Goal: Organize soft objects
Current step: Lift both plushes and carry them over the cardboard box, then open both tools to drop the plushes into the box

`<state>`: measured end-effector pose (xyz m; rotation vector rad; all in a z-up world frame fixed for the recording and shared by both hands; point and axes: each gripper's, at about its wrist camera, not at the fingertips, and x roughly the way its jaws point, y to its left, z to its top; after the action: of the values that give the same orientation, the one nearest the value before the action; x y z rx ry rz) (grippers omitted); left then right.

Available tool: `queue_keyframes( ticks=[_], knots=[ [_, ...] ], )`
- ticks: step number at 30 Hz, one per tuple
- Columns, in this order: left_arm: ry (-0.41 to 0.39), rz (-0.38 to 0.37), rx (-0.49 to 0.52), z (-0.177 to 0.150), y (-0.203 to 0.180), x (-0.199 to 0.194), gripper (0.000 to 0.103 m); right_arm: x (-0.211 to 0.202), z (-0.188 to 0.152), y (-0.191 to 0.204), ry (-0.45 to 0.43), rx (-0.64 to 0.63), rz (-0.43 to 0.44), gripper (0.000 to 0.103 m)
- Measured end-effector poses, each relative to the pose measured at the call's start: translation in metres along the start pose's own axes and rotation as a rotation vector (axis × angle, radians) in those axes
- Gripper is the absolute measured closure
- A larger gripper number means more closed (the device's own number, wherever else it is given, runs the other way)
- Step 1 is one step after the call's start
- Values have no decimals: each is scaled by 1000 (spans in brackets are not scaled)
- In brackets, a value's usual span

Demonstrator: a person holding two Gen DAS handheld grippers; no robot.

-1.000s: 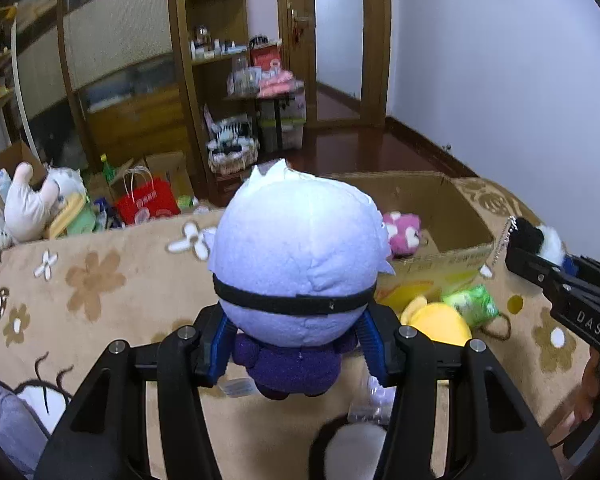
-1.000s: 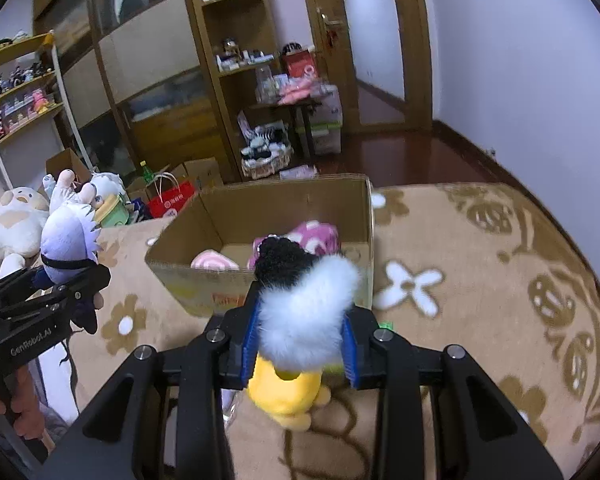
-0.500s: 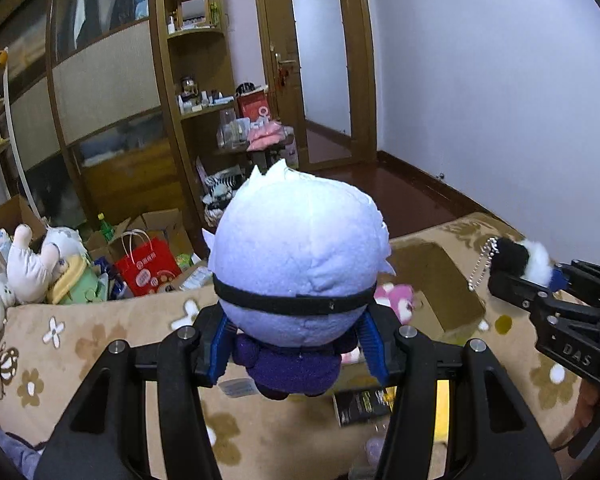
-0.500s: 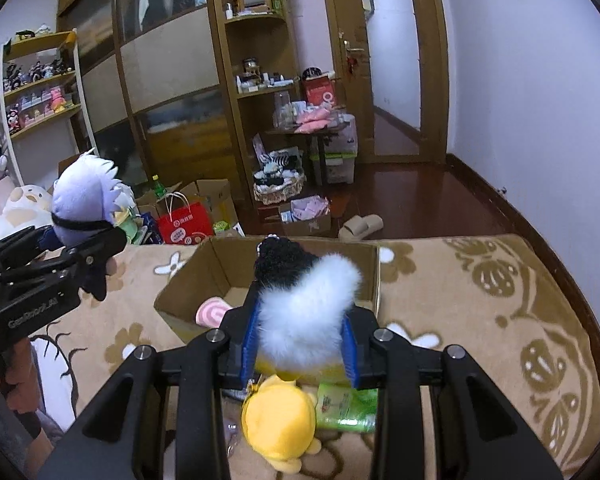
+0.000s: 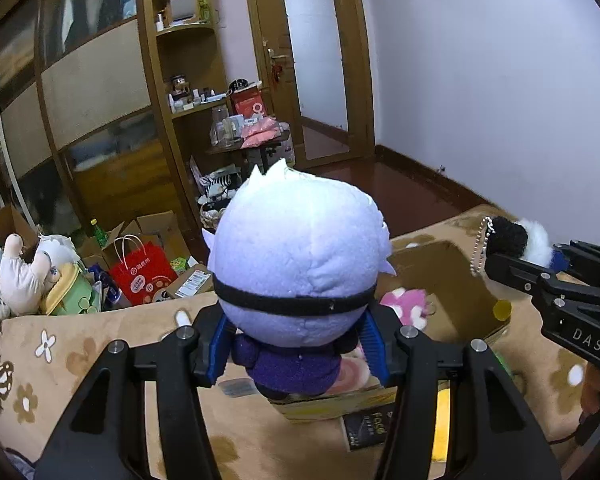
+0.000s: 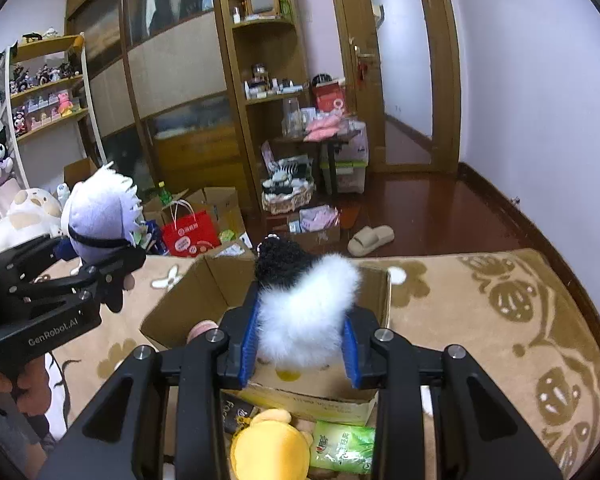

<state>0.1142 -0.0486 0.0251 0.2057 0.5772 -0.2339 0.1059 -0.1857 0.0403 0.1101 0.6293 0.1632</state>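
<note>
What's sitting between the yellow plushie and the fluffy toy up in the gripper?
The cardboard box's near wall, seen in the right wrist view below the fluffy toy, beyond the yellow plushie.

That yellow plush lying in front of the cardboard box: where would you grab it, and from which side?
Grip the yellow plush across its round, bulging body, coming from above; it lies low on the blanket beside the green packet, with the cardboard box close behind, so a side approach looks crowded.

My left wrist camera sits close behind my fingers, tilted down over cardboard box (image 5: 452, 280) on bed's far edge; my right one likewise, from right; both share box (image 6: 204, 292), red bag (image 5: 142, 276) (image 6: 190, 234), door (image 5: 320, 64) (image 6: 404, 72).
</note>
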Motion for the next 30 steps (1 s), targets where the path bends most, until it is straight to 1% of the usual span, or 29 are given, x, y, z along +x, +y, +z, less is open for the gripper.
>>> queue_keyframes(
  ticks=[3, 7, 10, 12, 15, 19, 21, 23, 25, 26, 27, 28, 30],
  knots=[
    [49, -30, -34, -11, 3, 20, 49, 12, -7, -3, 22, 5, 9, 67],
    [98, -18, -25, -22, 1, 41, 49, 27, -11, -5, 35, 0, 25, 66],
    [119, -31, -34, -25, 1, 52, 49, 36, -14, -7, 42, 3, 30, 66],
    [129, -34, -38, -28, 0, 58, 47, 42, -15, -8, 49, 10, 25, 65],
    [129, -26, -37, -28, -2, 62, 46, 50, -18, -13, 66, 30, 34, 65],
    [134, -36, -63, -29, 1, 65, 45, 55, -22, -17, 83, 50, 40, 64],
    [136, -41, -72, -29, 3, 66, 42, 57, -23, -18, 87, 56, 39, 64],
    [134, -43, -73, -30, 3, 65, 35, 58, -23, -18, 89, 57, 35, 63],
    [131, -43, -67, -30, 2, 64, 31, 57, -23, -18, 89, 58, 34, 63],
    [135, -41, -63, -30, 1, 64, 24, 57, -23, -18, 89, 57, 34, 62],
    [139, -37, -60, -30, 0, 64, 20, 57, -24, -18, 89, 58, 32, 62],
    [138, -31, -55, -31, 0, 64, 20, 57, -24, -18, 88, 61, 33, 61],
    [141, -22, -48, -32, -1, 63, 20, 56, -25, -19, 87, 70, 38, 52]
  ],
)
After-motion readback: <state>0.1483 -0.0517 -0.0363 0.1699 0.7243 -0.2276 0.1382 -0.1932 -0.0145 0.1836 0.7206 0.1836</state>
